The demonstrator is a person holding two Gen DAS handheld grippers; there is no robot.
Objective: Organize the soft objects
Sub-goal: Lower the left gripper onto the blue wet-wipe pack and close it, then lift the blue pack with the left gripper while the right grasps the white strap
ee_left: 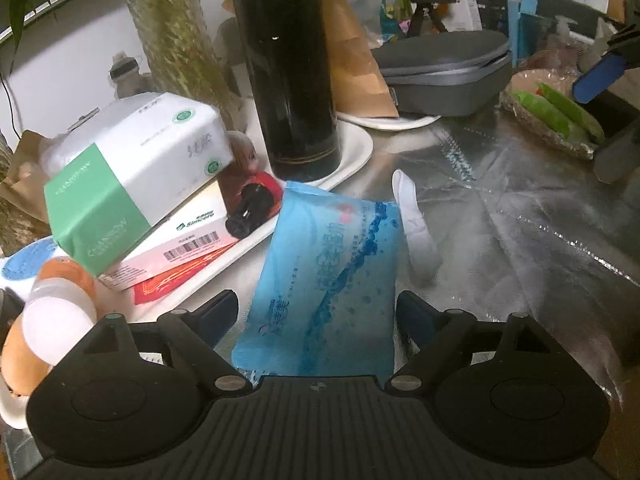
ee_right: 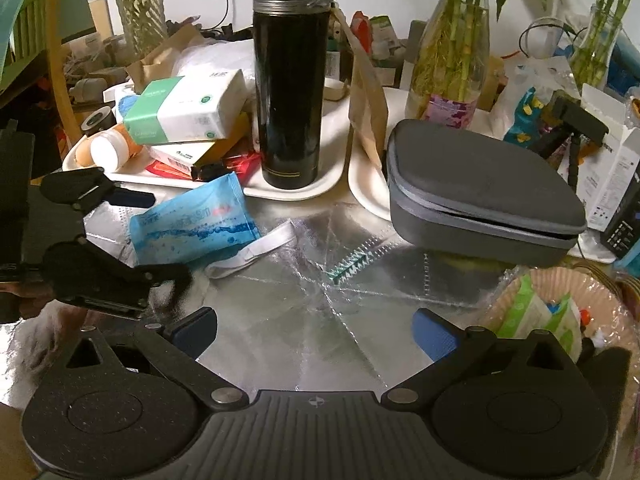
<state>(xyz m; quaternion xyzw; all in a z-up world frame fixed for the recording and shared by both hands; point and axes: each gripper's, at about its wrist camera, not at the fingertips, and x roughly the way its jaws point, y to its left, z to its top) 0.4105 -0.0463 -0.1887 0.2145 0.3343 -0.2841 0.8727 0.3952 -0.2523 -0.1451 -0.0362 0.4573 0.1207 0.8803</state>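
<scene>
A blue wet-wipe pack (ee_left: 328,280) lies on the silver table, its far end against the white tray. My left gripper (ee_left: 316,316) is open with a finger on each side of the pack's near end, not squeezing it. The pack also shows in the right wrist view (ee_right: 192,220), with the left gripper (ee_right: 156,236) around its left end. A white folded strap (ee_right: 256,252) lies beside it. A green-and-white tissue pack (ee_left: 136,184) sits on the tray's pile. My right gripper (ee_right: 316,332) is open and empty above the bare table. A basket (ee_right: 520,280) holding green packets is at the right.
A tall black flask (ee_right: 290,80) stands on the white tray (ee_right: 316,184). A grey zip case (ee_right: 480,192) lies on a second tray. A brown paper bag (ee_right: 368,92), an orange bottle (ee_right: 108,148), a small green brush (ee_right: 352,264) and plant vases (ee_right: 452,56) crowd the back.
</scene>
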